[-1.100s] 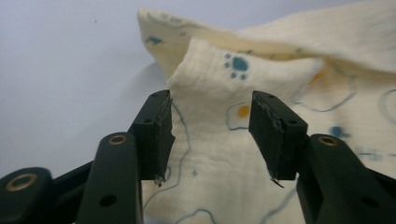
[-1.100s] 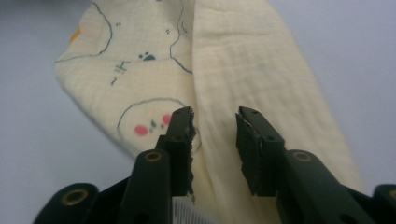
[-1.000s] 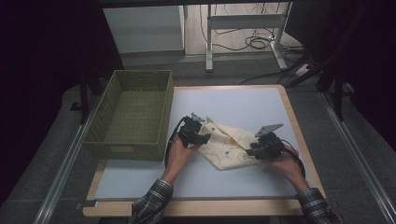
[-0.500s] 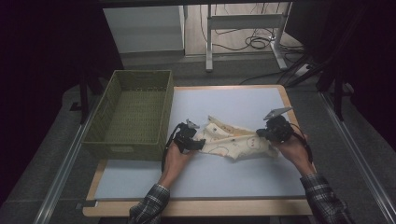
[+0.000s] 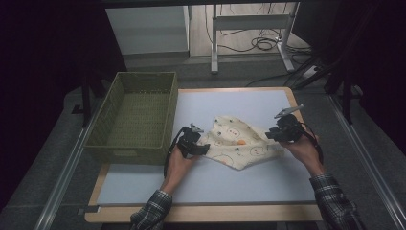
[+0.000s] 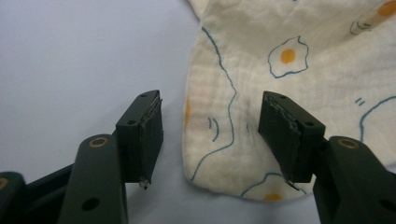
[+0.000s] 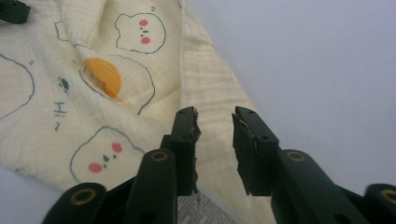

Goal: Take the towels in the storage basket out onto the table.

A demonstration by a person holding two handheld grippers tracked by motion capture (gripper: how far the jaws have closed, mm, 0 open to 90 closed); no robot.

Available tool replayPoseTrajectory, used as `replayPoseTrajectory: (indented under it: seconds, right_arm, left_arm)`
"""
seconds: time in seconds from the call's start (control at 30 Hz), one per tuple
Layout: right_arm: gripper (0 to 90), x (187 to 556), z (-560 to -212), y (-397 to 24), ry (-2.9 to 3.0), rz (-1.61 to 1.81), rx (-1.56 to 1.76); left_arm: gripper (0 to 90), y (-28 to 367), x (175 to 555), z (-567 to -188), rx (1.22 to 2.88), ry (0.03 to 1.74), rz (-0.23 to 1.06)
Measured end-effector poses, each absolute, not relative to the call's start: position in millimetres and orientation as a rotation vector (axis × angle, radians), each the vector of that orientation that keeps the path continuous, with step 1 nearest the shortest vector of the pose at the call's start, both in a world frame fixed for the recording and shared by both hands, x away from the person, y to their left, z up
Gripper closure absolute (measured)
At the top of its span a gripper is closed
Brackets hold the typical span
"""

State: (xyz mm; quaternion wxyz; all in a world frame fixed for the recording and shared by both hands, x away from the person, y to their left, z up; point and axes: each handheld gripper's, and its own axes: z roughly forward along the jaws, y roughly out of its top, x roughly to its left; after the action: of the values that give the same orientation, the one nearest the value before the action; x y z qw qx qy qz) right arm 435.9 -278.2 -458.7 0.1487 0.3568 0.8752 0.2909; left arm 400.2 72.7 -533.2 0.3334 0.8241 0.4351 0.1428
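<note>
Spreading the egg-print cloth (image 5: 239,143) on the surface (image 5: 230,103): left tongs (image 6: 212,135) spread astride its edge, right tongs (image 7: 215,135) just reopened, parted over a corner; next, regrip and tug flat.

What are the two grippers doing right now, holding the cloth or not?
Left gripper: open, jaws straddling the cloth's edge, not pinching it.
Right gripper: open, jaws just opened, cloth under the gap, not pinched.

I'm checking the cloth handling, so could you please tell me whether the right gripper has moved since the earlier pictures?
Yes. The right gripper has moved away from the table's near edge, toward the far right corner.
</note>
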Motion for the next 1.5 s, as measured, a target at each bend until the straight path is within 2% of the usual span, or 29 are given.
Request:
replayPoseTrajectory:
  seconds: [0.2, 0.3, 0.33, 0.37, 0.4, 0.43, 0.53, 0.67, 0.73, 0.8, 0.9, 1.0, 1.13, 1.23, 1.3, 1.43, 1.5]
  right_arm:
    - [61.2, 429, -472, -279, 2.53, 0.879, 1.022]
    - [61.1, 434, -486, -271, 2.513, 0.845, 0.981]
    - [63.1, 435, -490, -269, 2.502, 0.842, 0.98]
    - [70.3, 437, -493, -267, 2.497, 0.821, 0.97]
    - [84.6, 441, -499, -263, 2.493, 0.765, 0.953]
    - [88.0, 443, -502, -262, 2.496, 0.737, 0.947]
    - [89.1, 448, -500, -264, 2.508, 0.711, 0.968]
    - [89.1, 458, -463, -276, 2.418, 0.726, 0.995]
    - [87.5, 470, -443, -285, 2.352, 0.739, 1.033]
    - [72.9, 482, -433, -291, 2.296, 0.706, 1.081]
    - [72.0, 483, -421, -298, 2.283, 0.745, 1.111]
    - [72.3, 464, -419, -299, 2.335, 0.831, 1.091]
    - [72.6, 428, -435, -300, 2.44, 0.879, 1.06]
    - [72.4, 402, -454, -298, 2.516, 0.873, 1.028]
    - [70.0, 390, -465, -296, 2.549, 0.885, 1.013]
    - [56.0, 373, -488, -285, 2.589, 0.893, 0.9]
    - [55.2, 373, -496, -280, 2.596, 0.867, 0.847]
  left_arm:
    - [39.6, 74, 399, -535, 2.132, 1.132, 0.377]
    - [39.6, 74, 398, -537, 2.123, 1.126, 0.381]
    - [39.6, 75, 397, -537, 2.118, 1.126, 0.382]
    - [39.6, 75, 396, -538, 2.11, 1.125, 0.386]
    - [39.7, 75, 396, -539, 2.107, 1.121, 0.39]
    - [39.7, 76, 396, -539, 2.102, 1.121, 0.39]
    - [39.7, 76, 395, -540, 2.092, 1.113, 0.394]
    - [39.2, 75, 395, -539, 2.102, 1.118, 0.391]
    - [38.6, 75, 395, -539, 2.104, 1.117, 0.389]
    - [37.3, 75, 395, -539, 2.102, 1.116, 0.385]
    - [34.5, 74, 393, -537, 2.12, 1.12, 0.385]
    - [39.1, 76, 390, -535, 2.122, 1.118, 0.39]
    - [49.2, 78, 383, -530, 2.111, 1.108, 0.39]
    - [52.5, 78, 379, -527, 2.121, 1.106, 0.408]
    - [51.7, 79, 377, -527, 2.114, 1.109, 0.424]
    - [47.2, 79, 377, -531, 2.122, 1.131, 0.42]
    - [47.6, 77, 377, -536, 2.119, 1.13, 0.401]
